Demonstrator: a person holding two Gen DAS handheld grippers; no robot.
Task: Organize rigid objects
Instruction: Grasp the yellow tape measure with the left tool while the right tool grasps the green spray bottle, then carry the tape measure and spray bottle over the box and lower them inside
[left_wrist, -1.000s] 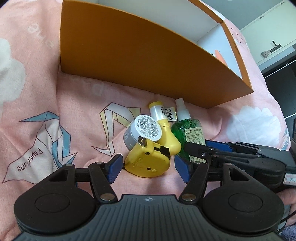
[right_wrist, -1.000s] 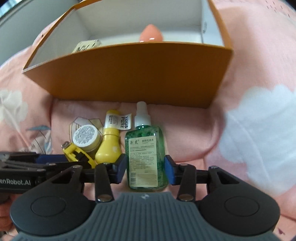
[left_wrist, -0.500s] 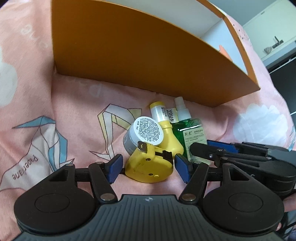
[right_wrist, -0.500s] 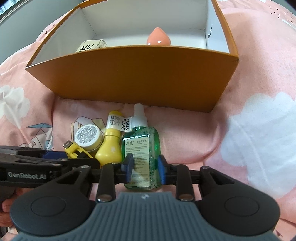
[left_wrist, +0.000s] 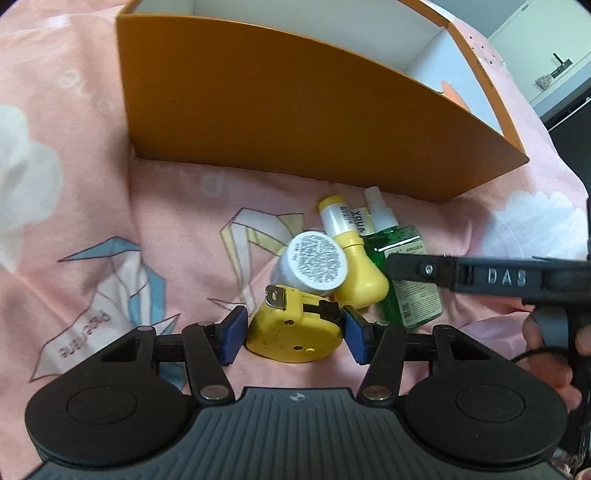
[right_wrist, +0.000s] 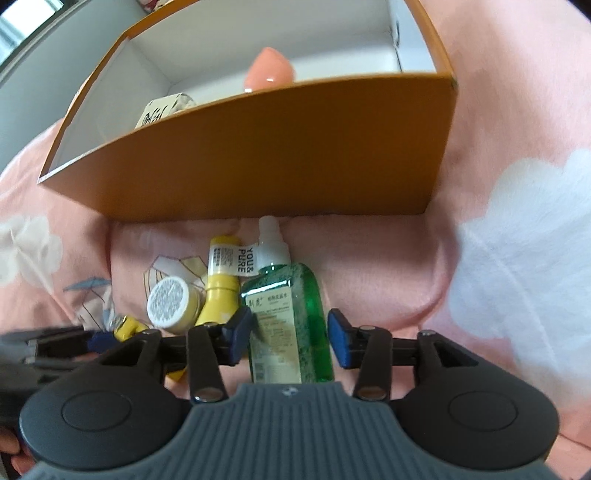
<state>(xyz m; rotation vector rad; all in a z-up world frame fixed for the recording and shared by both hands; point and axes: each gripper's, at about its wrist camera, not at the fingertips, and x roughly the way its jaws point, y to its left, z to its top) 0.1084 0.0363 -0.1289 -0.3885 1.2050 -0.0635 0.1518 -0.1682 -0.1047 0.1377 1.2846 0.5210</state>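
While both grippers reach down to the pile on the pink sheet (left_wrist: 110, 206), the step is picking things up to put in the orange box (left_wrist: 280, 110). The left gripper (left_wrist: 293, 334) has just been closing around the yellow tape measure (left_wrist: 291, 338); its pads look right against it, maybe squeezing. The right gripper (right_wrist: 290, 338) has just been opening, and the green bottle (right_wrist: 291, 325) lies between its pads with a gap on one side. Next, each must squeeze tight, lift, and carry over the box wall.
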